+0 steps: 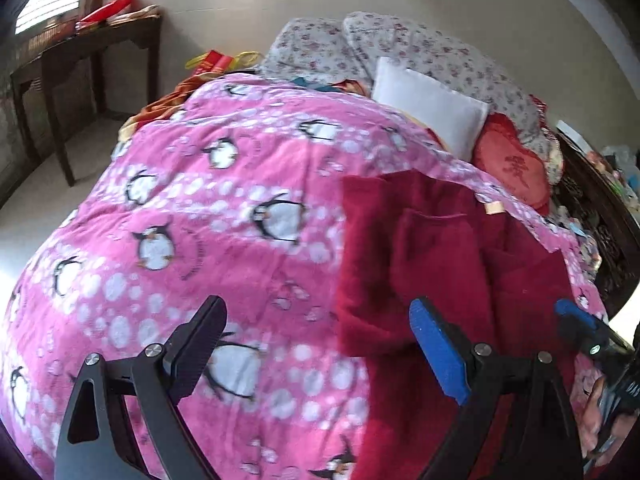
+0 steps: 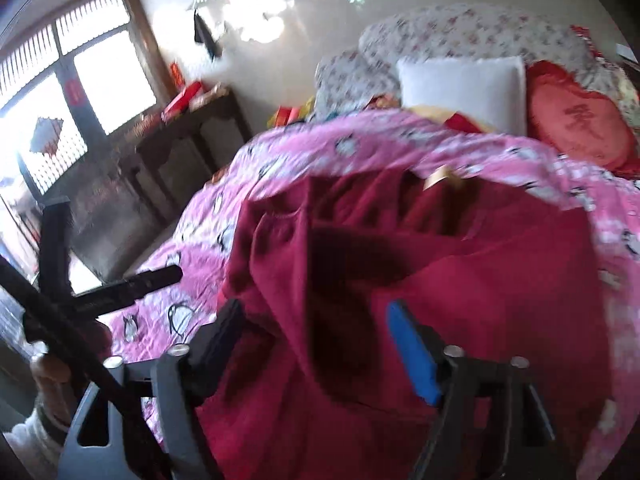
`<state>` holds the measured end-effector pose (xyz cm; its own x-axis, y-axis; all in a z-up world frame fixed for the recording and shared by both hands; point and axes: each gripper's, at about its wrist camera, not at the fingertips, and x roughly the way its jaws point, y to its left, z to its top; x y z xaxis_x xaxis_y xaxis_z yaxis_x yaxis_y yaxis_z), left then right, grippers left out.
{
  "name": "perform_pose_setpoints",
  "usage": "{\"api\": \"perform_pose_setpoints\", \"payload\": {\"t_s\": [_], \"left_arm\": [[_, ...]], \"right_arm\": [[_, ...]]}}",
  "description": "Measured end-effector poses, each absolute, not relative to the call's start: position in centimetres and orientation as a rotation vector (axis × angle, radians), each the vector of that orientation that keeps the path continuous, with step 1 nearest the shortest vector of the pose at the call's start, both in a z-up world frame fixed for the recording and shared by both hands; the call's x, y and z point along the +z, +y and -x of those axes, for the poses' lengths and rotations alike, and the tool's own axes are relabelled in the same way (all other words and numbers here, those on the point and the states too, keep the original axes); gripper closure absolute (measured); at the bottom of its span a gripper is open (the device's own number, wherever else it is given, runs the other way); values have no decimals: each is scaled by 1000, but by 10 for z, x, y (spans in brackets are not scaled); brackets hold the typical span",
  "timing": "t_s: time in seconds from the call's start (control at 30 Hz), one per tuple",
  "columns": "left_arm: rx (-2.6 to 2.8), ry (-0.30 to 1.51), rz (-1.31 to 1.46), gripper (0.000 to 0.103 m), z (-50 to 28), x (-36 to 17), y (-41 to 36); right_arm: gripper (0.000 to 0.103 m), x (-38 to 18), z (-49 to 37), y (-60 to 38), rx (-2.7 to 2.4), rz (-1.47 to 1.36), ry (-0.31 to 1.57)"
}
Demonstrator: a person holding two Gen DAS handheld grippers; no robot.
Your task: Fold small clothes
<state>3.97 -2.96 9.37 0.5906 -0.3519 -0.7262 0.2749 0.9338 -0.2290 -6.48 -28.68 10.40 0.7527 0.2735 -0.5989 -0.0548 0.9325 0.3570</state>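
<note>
Dark red fleece garment (image 1: 452, 256) rumpled, partly folded, tan label at far edge, lying on pink penguin blanket (image 1: 224, 208), left gripper (image 1: 320, 344) wide open, empty, right gripper (image 2: 316, 344) wide open above garment, empty

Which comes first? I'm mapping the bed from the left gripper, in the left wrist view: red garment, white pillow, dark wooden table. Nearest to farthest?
From the left gripper:
1. Red garment, just ahead, to the right.
2. White pillow, up the bed, right of centre.
3. Dark wooden table, far left, beside the window.
</note>
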Motion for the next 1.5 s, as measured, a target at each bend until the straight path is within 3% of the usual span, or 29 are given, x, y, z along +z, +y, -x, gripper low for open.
{"api": "perform_pose_setpoints", "payload": {"t_s": [0.17,0.37,0.43,0.47,0.5,0.77,0.83,0.93,0.97,1.0,1.07,1.17,1.33,1.5], "left_arm": [[-395,880,82,11,-38,93,-52],[-333,872,46,11,-42,96,-47],[-314,879,53,11,-44,95,-37],[-304,884,60,11,-46,94,-31],[-298,885,65,11,-46,93,-26],[-270,858,129,11,-53,99,6],[-254,855,154,11,-54,100,14],[-228,862,178,11,-55,98,24],[-218,867,184,11,-55,98,27],[-211,872,189,11,-55,97,29],[-213,876,195,11,-54,97,31],[-240,884,163,11,-53,95,21],[-304,922,101,10,-54,86,-7],[-344,944,59,9,-58,72,-35]], "right_arm": [[19,112,70,-307,155,-405,659],[21,93,23,-268,220,-368,705],[40,76,-4,-256,253,-383,761],[77,69,-16,-251,253,-375,800],[96,63,-26,-246,236,-357,836],[96,159,44,-273,14,-338,427],[96,166,44,-250,5,-242,417],[95,132,20,-205,107,-212,532],[90,114,11,-192,137,-213,591],[75,94,0,-179,187,-216,678],[54,64,-10,-170,285,-279,840],[49,74,12,-183,308,-264,833],[27,117,60,-265,101,-214,693],[25,123,91,-361,-237,-172,664]]}}
